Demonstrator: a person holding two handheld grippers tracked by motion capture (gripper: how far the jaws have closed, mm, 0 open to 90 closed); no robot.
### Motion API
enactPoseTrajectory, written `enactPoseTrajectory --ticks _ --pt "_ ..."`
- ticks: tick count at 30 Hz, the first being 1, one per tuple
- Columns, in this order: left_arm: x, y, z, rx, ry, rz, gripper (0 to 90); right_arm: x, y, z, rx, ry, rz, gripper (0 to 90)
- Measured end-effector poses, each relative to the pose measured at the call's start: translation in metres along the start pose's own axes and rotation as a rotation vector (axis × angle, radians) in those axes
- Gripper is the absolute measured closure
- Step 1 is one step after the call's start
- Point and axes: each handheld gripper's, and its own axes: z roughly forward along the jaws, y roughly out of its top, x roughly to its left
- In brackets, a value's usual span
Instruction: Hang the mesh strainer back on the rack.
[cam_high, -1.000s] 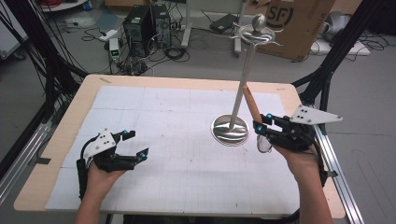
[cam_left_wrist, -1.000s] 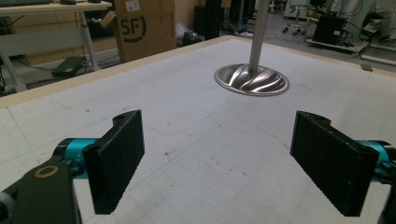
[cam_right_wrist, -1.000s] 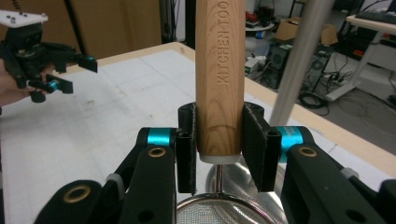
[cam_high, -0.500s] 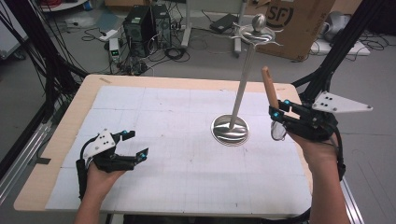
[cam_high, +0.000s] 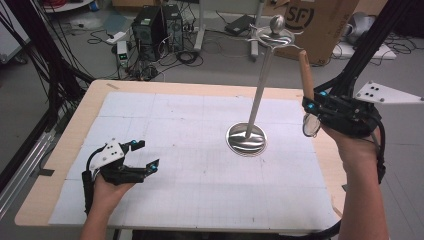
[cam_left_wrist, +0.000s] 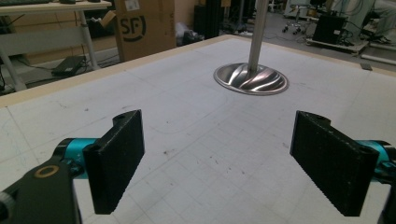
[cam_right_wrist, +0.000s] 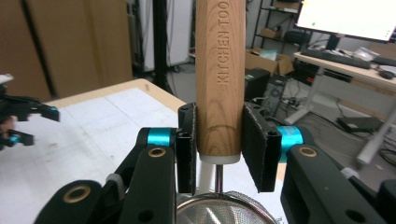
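Table (cam_high: 75, 130): a big wooden table with a white squared mat (cam_high: 190, 165) on top.
Stand (cam_high: 260, 90): a tall shiny metal pole on a round silver foot. It stands on the mat, on the right side.
Right gripper (cam_high: 312, 107): held up in the air by the table's right edge, past the stand.
Right jaws: pinching the wooden handle from both sides.
Left gripper (cam_high: 142, 154): low on the mat, near the front left.
Left jaws: spread wide, with only bare mat between them.
Strainer (cam_high: 311, 125): a small metal mesh one. Its wooden handle (cam_right_wrist: 219, 79) points straight up, and the mesh bowl hangs under the right gripper.
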Motion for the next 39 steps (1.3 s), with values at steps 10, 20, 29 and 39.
enactPoseTrajectory --ticks 10,20,29,39 --pt "0.0 -0.001 0.0 0.004 -0.002 -0.001 18.2 -0.01 0.011 0.002 0.01 -0.026 -0.009 68.3" --pt "0.0 -0.001 0.0 0.003 -0.007 -0.005 18.0 -0.017 0.012 0.014 0.046 -0.025 0.002 68.2" --pt "-0.001 -0.001 0.001 0.008 -0.013 0.002 18.0 -0.016 0.015 0.032 0.07 -0.004 0.003 68.2" --pt "-0.001 -0.002 0.002 0.014 -0.019 0.004 17.9 -0.014 0.015 0.055 0.115 0.02 0.009 68.0"
